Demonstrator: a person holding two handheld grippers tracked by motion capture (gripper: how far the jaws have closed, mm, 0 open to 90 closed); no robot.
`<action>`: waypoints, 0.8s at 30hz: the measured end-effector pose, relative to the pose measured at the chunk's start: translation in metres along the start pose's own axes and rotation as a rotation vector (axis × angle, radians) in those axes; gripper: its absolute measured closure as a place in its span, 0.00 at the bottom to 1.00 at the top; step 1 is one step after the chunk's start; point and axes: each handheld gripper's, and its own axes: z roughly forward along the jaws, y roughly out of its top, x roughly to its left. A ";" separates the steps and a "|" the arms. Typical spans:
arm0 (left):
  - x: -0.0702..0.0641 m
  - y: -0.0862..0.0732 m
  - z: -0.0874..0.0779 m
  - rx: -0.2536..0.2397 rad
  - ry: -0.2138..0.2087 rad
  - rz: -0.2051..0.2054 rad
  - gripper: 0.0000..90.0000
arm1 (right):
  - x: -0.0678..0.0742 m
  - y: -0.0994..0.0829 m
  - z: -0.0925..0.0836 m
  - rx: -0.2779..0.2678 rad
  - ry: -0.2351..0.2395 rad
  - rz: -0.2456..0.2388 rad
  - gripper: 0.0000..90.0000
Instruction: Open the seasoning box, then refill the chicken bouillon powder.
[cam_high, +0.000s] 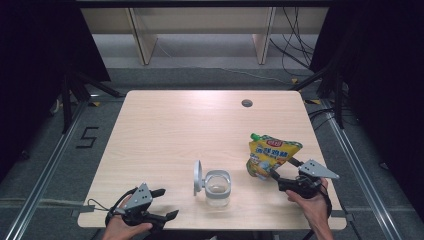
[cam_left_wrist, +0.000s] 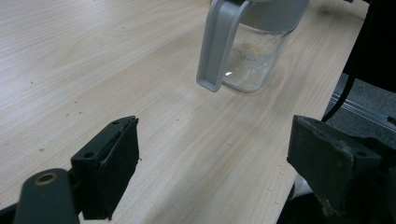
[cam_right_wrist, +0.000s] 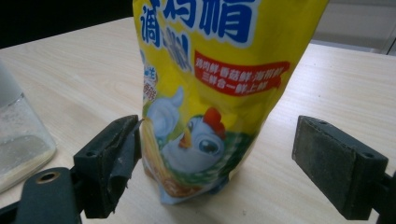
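Note:
A yellow spouted pouch (cam_high: 272, 155) with a green cap and a chicken picture (cam_right_wrist: 210, 93) stands upright on the table at the right. My right gripper (cam_high: 283, 169) reaches toward it from the near right, and its open jaws straddle the pouch's lower part. In the right gripper view (cam_right_wrist: 217, 135) the left pad is right at the pouch's edge and the right pad stands well clear. A small glass jar (cam_high: 218, 189) sits at the front middle with its grey flip lid (cam_high: 198, 177) open; a little pale powder lies inside (cam_left_wrist: 252, 51). My left gripper (cam_high: 167, 203) rests open near the front edge, left of the jar (cam_left_wrist: 215, 135).
The wooden table (cam_high: 165, 130) has a round cable hole (cam_high: 246, 103) at the back right. The jar (cam_right_wrist: 18, 140) stands close to the left of the pouch. Both hands are near the table's front edge. Dark stands and cables flank the table on the floor.

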 end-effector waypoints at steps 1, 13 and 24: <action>-0.002 0.000 0.000 -0.001 0.002 -0.028 0.18 | 0.001 0.001 0.000 0.010 -0.008 0.013 0.18; -0.002 0.000 0.000 -0.002 0.002 -0.024 0.18 | -0.005 0.003 0.012 -0.041 0.012 -0.002 0.18; -0.002 0.000 0.000 -0.002 0.001 -0.028 0.18 | -0.007 0.003 0.019 -0.081 0.022 -0.001 0.19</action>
